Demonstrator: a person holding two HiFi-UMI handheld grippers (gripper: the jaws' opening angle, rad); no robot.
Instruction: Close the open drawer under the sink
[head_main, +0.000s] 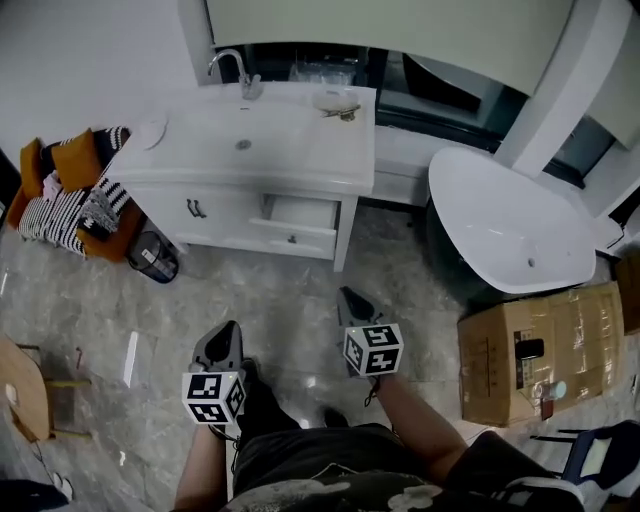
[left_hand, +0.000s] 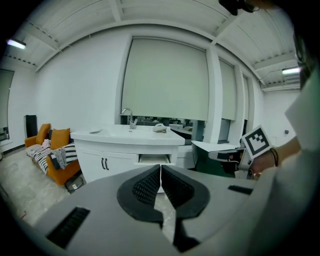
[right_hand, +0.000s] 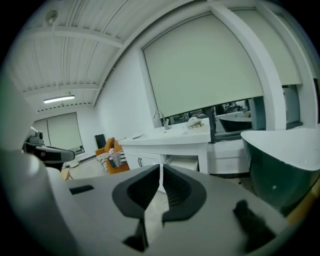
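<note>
Marble-look tile floor (head_main: 300, 315), some kind of bathroom showroom. Left gripper (left_hand: 160, 169) and right gripper (right_hand: 161, 169) both have their jaws pressed together with nothing between them, hanging over the floor well apart from the white vanity (head_main: 220, 215). Its drawer (head_main: 296, 222) sticks out on the right side under the sink (head_main: 275, 135), with a freestanding bathtub (head_main: 500, 230) off to the right.
</note>
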